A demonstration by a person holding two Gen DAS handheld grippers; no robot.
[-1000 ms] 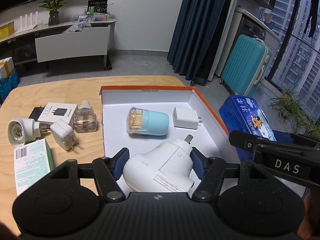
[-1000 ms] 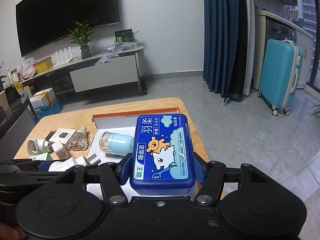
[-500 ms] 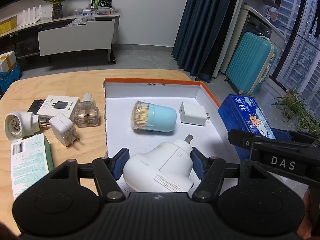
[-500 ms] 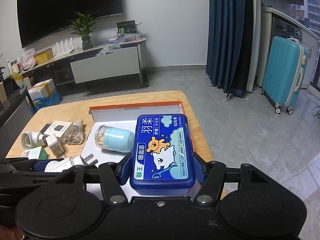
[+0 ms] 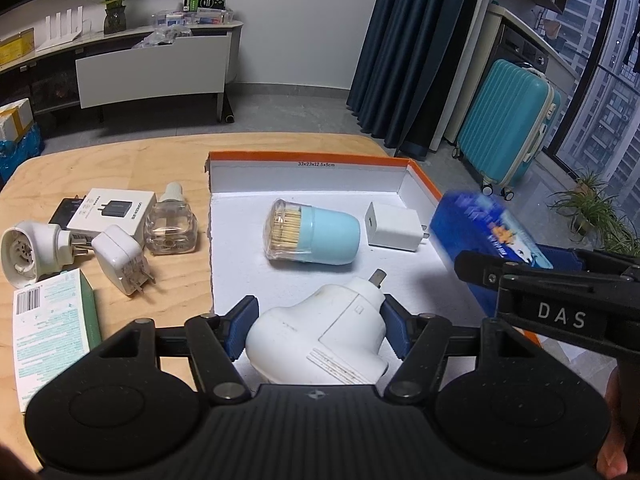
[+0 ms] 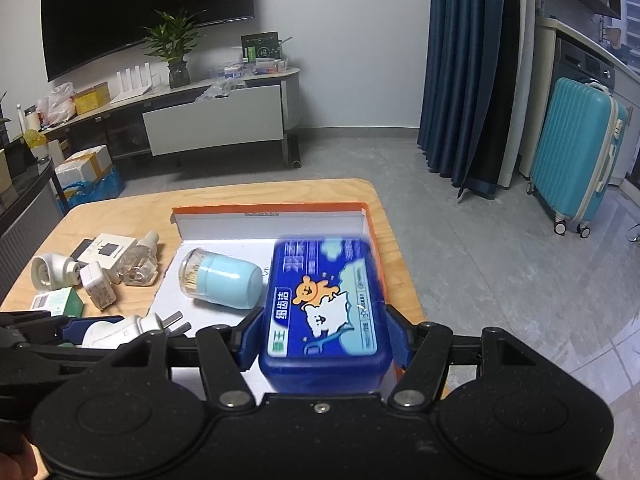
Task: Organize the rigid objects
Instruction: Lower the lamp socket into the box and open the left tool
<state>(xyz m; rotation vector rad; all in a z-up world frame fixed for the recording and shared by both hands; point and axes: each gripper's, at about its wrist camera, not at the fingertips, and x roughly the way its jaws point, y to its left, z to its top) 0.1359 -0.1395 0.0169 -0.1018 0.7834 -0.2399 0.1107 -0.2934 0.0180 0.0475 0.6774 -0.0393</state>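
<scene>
My left gripper (image 5: pixel 316 328) is shut on a white plug-in device (image 5: pixel 320 340) and holds it over the near part of the white, orange-edged box (image 5: pixel 312 158). My right gripper (image 6: pixel 322 338) is shut on a blue floss-pick box (image 6: pixel 324 304); the floss-pick box, blurred, also shows in the left wrist view (image 5: pixel 484 232) over the orange-edged box's right wall. In the box lie a light-blue toothpick jar (image 5: pixel 312 232) and a white charger (image 5: pixel 394 228). The left gripper's device also shows in the right wrist view (image 6: pixel 128 330).
On the wooden table (image 5: pixel 120 160) left of the box lie a round white adapter (image 5: pixel 28 252), a white plug (image 5: pixel 120 264), a clear glass bottle (image 5: pixel 170 224), a white charger carton (image 5: pixel 112 212) and a green-white carton (image 5: pixel 50 328). A teal suitcase (image 5: pixel 508 124) stands beyond the table.
My right gripper has dropped and tilted forward with the blue floss-pick box toward the box's right side. My left gripper still holds the white device and has shifted only a little.
</scene>
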